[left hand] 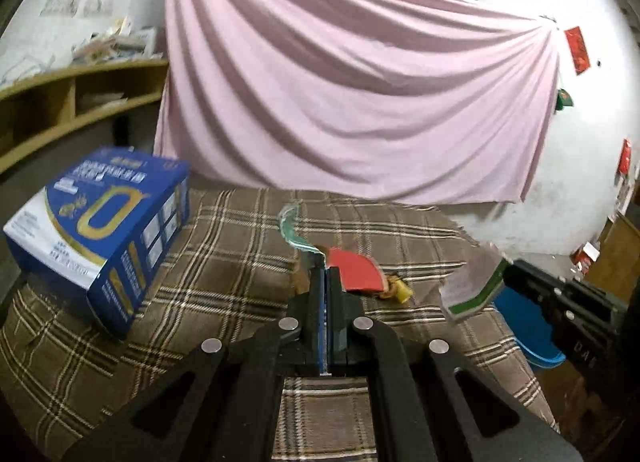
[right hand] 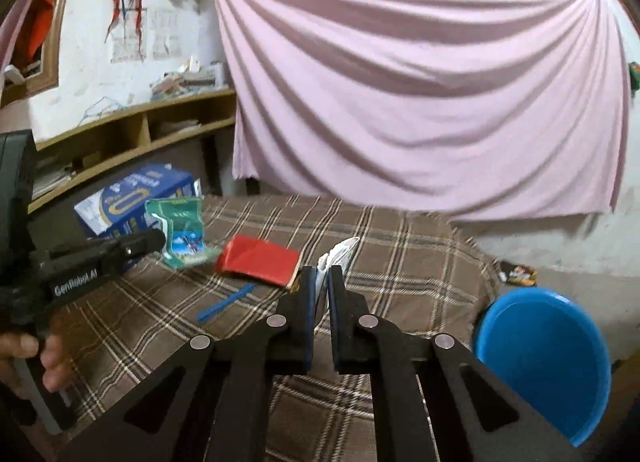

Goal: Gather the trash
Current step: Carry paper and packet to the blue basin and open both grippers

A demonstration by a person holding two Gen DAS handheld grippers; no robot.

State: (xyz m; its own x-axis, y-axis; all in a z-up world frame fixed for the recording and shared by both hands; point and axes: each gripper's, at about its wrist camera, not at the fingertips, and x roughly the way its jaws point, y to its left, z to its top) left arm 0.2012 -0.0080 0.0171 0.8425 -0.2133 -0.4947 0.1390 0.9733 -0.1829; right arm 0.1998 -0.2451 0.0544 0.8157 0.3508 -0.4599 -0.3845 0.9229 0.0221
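In the left wrist view my left gripper (left hand: 324,276) is shut on a teal plastic wrapper (left hand: 294,230), which curls up above the plaid cloth. The right wrist view shows that same wrapper (right hand: 182,234) hanging from the left gripper (right hand: 158,240). My right gripper (right hand: 320,278) is shut on a folded white paper packet (right hand: 340,256). From the left wrist the packet (left hand: 472,286) shows a green edge, held off the table by the right gripper (left hand: 507,272). A red packet (right hand: 260,260) and a blue strip (right hand: 226,302) lie on the cloth. A small yellow scrap (left hand: 402,293) sits beside the red packet (left hand: 354,270).
A blue basin (right hand: 540,358) stands low beside the table's right edge. A blue and white carton (left hand: 100,238) rests on the table's left side. Behind hang a pink sheet (right hand: 420,94) and a wooden shelf (right hand: 140,130). A hand (right hand: 36,362) grips the left tool.
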